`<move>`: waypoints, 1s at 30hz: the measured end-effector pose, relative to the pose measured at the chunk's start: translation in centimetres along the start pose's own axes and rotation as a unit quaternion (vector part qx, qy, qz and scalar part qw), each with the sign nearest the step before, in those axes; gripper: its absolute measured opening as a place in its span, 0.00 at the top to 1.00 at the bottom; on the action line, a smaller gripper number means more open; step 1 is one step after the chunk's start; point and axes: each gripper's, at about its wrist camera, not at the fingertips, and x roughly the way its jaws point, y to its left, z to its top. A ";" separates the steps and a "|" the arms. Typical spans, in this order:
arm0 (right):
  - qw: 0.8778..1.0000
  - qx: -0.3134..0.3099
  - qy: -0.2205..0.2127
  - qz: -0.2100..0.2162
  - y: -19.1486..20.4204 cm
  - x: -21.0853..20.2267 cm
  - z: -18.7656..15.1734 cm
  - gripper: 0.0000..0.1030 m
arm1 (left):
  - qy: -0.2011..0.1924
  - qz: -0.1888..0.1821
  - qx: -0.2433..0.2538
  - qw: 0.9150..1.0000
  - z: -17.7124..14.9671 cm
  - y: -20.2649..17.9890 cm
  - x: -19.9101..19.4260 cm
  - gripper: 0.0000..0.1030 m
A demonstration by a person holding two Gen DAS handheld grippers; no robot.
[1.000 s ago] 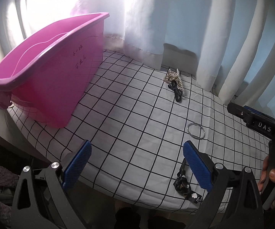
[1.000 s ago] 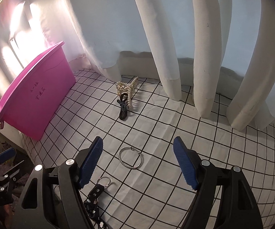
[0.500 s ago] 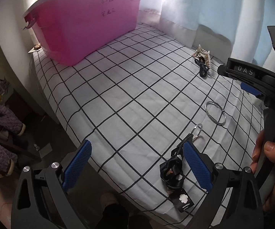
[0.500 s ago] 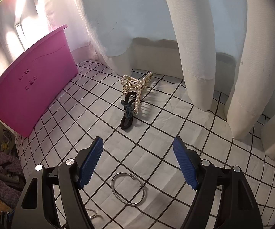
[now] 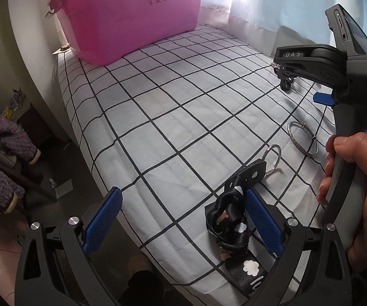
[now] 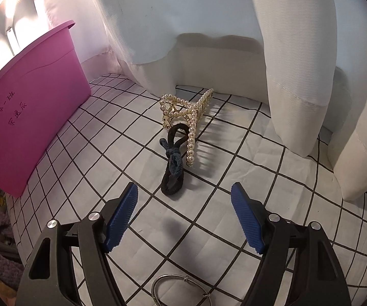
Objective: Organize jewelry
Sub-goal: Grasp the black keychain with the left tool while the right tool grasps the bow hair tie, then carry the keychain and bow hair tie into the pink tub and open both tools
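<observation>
Pearl hair claw (image 6: 187, 117): I see it on the checked sheet at about 12 o'clock from my right gripper, lying on its side, gold frame, teeth throwing a comb shadow to the right.
Dark hair tie (image 6: 173, 163): touching the claw's near end, a blue bow knotted around its black loop; it stretches toward me, ending just ahead of my right fingertips.
Silver bangle (image 6: 181, 290): low in the right wrist view at 6 o'clock, behind the right gripper's pads, partly cut off by the frame; in the left wrist view it lies at 2 o'clock (image 5: 302, 139).
Black ribbon keychain (image 5: 230, 219): crumpled strap with white cloud prints, just inside my left gripper's right pad, near the bed edge; I cannot tell whether it touches the pad.
Key ring (image 5: 272, 158): silver, fixed to the strap's far end, near the bangle but apart from it.
Right gripper (image 6: 184, 216): jaws spread wide, nothing between the pads, only sheet below.
Left gripper (image 5: 183, 224): jaws wide apart, not clamping anything.
Right hand (image 5: 356, 178): wrapped round the right gripper's handle, at 3 o'clock in the left view.
Pink plastic bin (image 5: 132, 17): at 11 o'clock, well apart from the jewelry, handwriting on its side.
White curtains (image 6: 298, 51): hanging behind the claw.
</observation>
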 end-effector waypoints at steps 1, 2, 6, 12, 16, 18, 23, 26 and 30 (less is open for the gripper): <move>1.000 -0.001 0.004 -0.002 0.1 0.3 0.1 0.30 | 0.000 0.001 -0.001 1.000 0.0 0.0 0.1 0.08; 1.000 -0.002 0.007 -0.004 0.2 0.7 0.2 0.30 | 0.001 0.001 -0.003 1.000 -0.1 -0.1 0.2 0.08; 1.000 -0.003 0.016 -0.013 0.3 1.6 0.6 0.31 | 0.007 0.001 -0.012 1.000 -0.2 -0.1 0.6 0.07; 0.998 -0.024 0.009 -0.049 0.3 1.9 0.9 0.62 | 0.000 0.002 -0.012 1.000 -0.1 -0.4 0.5 0.13; 0.998 -0.036 0.004 -0.060 0.3 1.8 0.9 0.88 | -0.008 0.009 0.004 1.000 0.0 -1.3 0.2 0.25; 0.998 -0.034 0.004 -0.050 -0.1 1.7 0.9 0.90 | -0.010 0.006 0.007 1.000 0.3 -1.4 0.0 0.40; 1.000 0.000 0.009 -0.005 -2.2 0.7 0.5 0.91 | -0.006 -0.008 -0.011 1.000 1.4 -0.4 0.2 0.73; 1.000 0.007 0.005 0.007 -3.2 -0.3 -0.2 0.91 | -0.006 -0.015 -0.016 1.000 1.8 0.1 0.3 0.76; 1.000 0.014 -0.001 0.019 -4.1 -1.7 -1.2 0.91 | -0.014 -0.023 -0.020 0.999 2.2 0.5 0.2 0.80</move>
